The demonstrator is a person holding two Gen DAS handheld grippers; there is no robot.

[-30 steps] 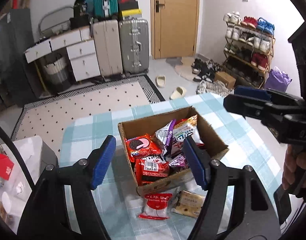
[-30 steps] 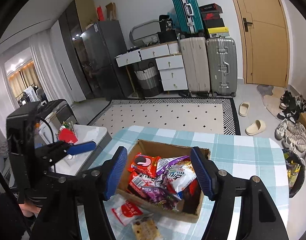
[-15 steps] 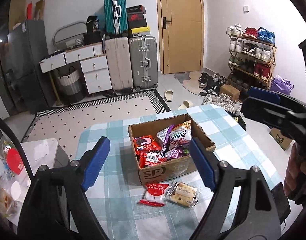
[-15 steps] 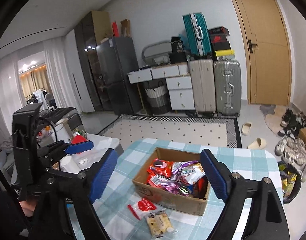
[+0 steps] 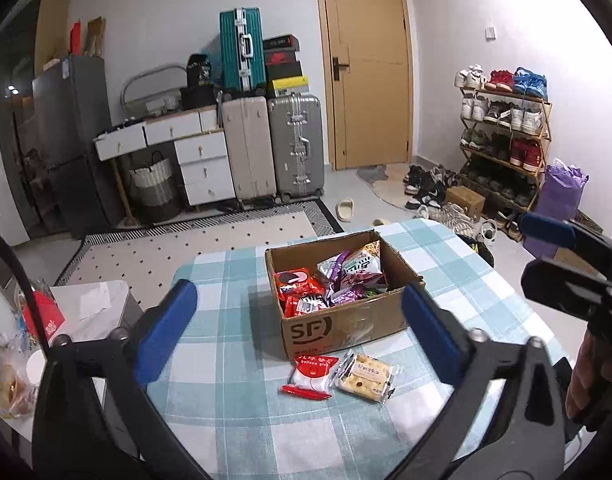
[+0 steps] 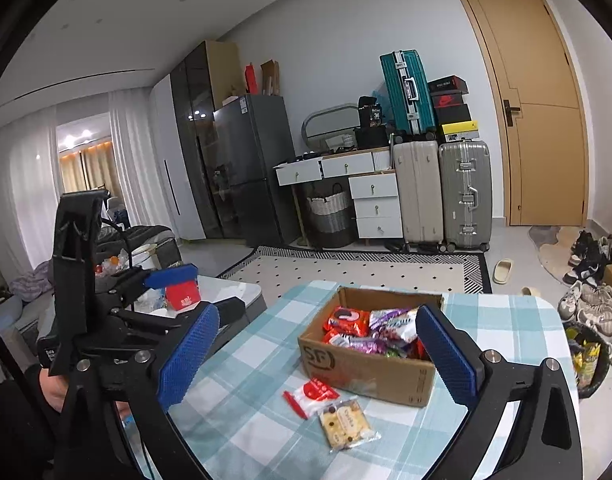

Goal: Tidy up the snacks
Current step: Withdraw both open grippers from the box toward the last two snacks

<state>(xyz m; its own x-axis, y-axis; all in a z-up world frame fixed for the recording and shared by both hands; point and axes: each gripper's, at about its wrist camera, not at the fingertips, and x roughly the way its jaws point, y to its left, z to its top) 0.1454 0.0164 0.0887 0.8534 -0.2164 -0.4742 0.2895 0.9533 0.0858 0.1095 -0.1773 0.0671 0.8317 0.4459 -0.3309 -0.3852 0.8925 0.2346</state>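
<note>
We hold both off the checked surface (image 5: 234,380), the left hand-held gripper (image 5: 298,332) and right hand-held gripper (image 6: 318,352) with jaws opening wide and nothing between them. Lower centre of the left view, the red packet (image 5: 310,374) and biscuit packet (image 5: 366,374) lie touching, just before the snack-filled cardboard box (image 5: 346,328). We judge it best to pinch one flat, lift, and clear the box wall. The suitcases (image 5: 266,148) upper centre stand well apart

A cardboard box (image 5: 346,320) sits on the tabletop (image 5: 226,408), with snack packets (image 5: 330,280) inside it. Before its near wall two more packets lie side by side: a pouch (image 5: 310,372) left, a cracker pack (image 5: 366,376) right. Suitcases (image 5: 270,144) stand behind, across the rug (image 5: 186,248).
</note>
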